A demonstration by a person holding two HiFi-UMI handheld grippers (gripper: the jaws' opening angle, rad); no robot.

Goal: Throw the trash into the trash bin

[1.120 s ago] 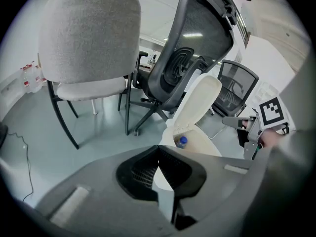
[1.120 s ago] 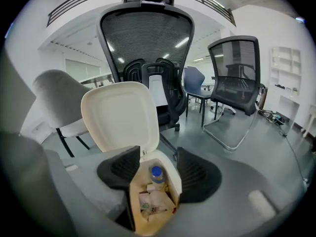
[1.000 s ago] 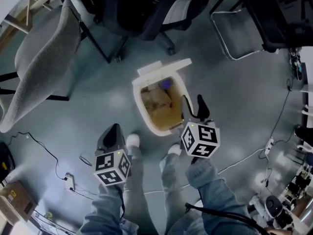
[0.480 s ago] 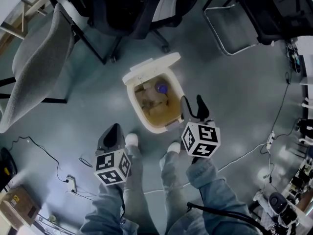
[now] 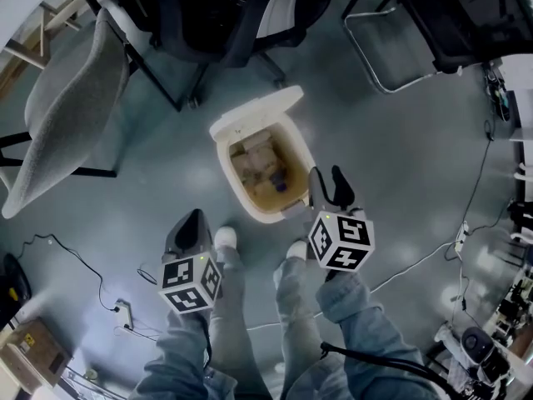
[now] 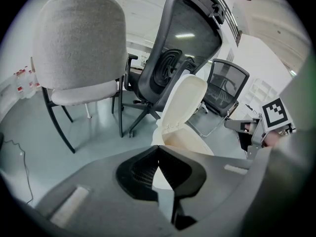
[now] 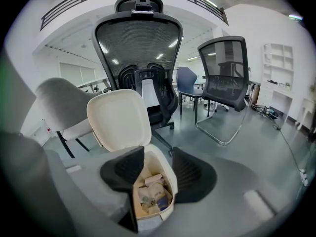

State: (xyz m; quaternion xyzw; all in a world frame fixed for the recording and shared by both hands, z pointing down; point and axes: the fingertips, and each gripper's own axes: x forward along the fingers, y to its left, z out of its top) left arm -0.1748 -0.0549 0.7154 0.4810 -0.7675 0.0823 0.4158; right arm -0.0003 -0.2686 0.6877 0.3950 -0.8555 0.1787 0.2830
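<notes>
Trash (image 5: 268, 172) (crumpled paper, card bits, one small purple item) lies inside the cream trash bin (image 5: 223, 158), which stands on the grey floor w/ its lid (image 5: 254, 113) flipped up, just ahead of the person's white shoes (image 5: 225, 238). Far left there's a grey upholstered chair (image 5: 67, 98) on black legs, and low in that corner a cardboard box (image 5: 29, 352) and a power strip (image 5: 121, 311) w/ its cable. Next comes the left gripper (image 5: 193, 217), held low beside the left shoe, to the left of the bin and apart from it; its marker cube (image 5: 190, 283) faces up. In the left gripper view (image 6: 158, 151) the fingers meet at the tips w/ nothing held, and the bin's raised lid (image 6: 181, 105) shows past them. Behind the bin stands a black mesh office chair (image 5: 225, 15). The right gripper (image 5: 327, 177) hangs at the bin's near-right corner, just beside the rim, pointing down at an angle. In the right gripper view (image 7: 158, 154) its fingers (image 7: 190, 174) stand apart and are closing, empty, w/ only the open bin (image 7: 173, 184) and the trash (image 7: 150, 194) seen through the gap. Further right sits a black cantilever chair (image 5: 400, 57), then a pale cable (image 5: 416, 269) trailing across the floor toward cluttered gear at the right edge.
</notes>
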